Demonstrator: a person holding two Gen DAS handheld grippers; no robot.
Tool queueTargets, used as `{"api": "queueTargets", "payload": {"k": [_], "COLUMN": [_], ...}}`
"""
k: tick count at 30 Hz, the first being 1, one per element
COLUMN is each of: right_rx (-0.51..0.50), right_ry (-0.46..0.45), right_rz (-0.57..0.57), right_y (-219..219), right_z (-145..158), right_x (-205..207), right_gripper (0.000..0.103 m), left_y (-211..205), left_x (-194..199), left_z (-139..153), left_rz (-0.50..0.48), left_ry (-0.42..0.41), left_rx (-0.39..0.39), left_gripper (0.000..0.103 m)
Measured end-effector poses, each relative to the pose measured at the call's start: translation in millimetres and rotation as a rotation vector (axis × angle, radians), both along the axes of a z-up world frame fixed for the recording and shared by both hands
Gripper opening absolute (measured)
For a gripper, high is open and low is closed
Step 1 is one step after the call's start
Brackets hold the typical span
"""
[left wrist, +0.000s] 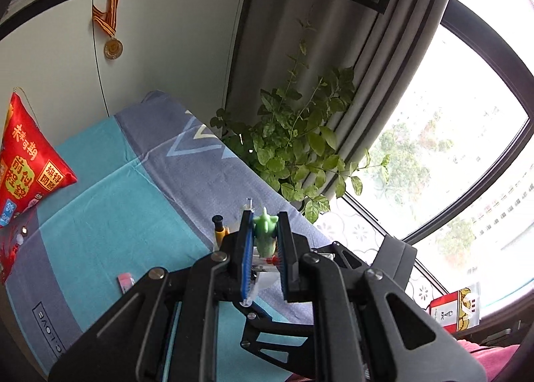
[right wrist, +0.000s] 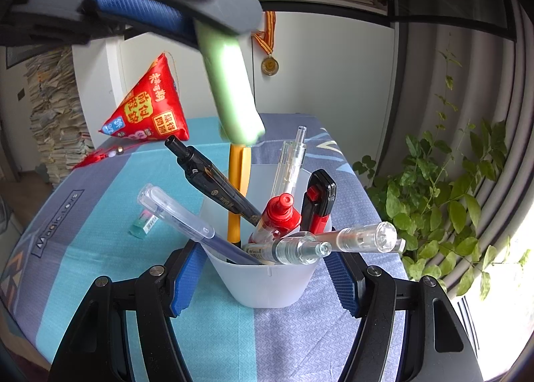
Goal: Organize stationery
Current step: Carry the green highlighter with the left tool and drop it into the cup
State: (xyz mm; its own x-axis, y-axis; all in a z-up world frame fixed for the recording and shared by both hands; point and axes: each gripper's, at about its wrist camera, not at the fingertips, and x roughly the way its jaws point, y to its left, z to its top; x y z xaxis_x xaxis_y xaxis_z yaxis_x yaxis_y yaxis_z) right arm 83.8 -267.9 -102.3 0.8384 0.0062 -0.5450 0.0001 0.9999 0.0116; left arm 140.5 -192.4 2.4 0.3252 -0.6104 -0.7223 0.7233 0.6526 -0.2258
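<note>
My left gripper [left wrist: 265, 220] is shut on a pale green pen [left wrist: 265, 238] with a little figure on its top end. In the right wrist view that gripper [right wrist: 200, 26] comes in from the upper left. The green pen [right wrist: 230, 88] hangs tilted from it, its lower end just above the cup's pens. My right gripper [right wrist: 265, 281] is shut on a white translucent cup [right wrist: 267, 285] standing on the table. The cup holds several pens, among them a black one [right wrist: 213, 181], a yellow one [right wrist: 237, 188] and a red-capped one [right wrist: 278, 215]. A small eraser [right wrist: 143, 223] lies on the cloth to the cup's left.
A blue and teal cloth [right wrist: 100, 201] covers the table. A red triangular pouch [right wrist: 147, 108] sits at its far left. A leafy plant [right wrist: 444, 195] stands off the right edge by the curtain and window. A red and white carton [left wrist: 454, 308] rests on the sill.
</note>
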Motion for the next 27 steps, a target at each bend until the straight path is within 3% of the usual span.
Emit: {"api": "queueTargets", "payload": {"k": [10,15,21,24,27], "right_rx": [-0.001,-0.002,-0.001,0.0,-0.002], "right_ry": [-0.001,0.0,0.001,0.001,0.001], "right_rz": [0.0,0.0,0.0,0.0,0.0], "right_y": [0,0,0,0,0], "right_z": [0,-1,-1,-1,-1], "right_x": [-1,-1,0,-1,0], "right_gripper": [0.07,0.07,0.07,0.07,0.07], "left_y": [-6,5,40,61,77], "left_x": [7,7,23,39,55], "left_z": [-13,-3,6,-7,-32], "left_rz": [-0.011,0.023,0.144,0.252,0.327], "left_ry": [0.06,0.038,-0.007,-0.012,0.041], "left_rx": [0.037,0.01,-0.003,0.043,0.096], "left_gripper": [0.013,0.031,0.034,0.034,0.034]}}
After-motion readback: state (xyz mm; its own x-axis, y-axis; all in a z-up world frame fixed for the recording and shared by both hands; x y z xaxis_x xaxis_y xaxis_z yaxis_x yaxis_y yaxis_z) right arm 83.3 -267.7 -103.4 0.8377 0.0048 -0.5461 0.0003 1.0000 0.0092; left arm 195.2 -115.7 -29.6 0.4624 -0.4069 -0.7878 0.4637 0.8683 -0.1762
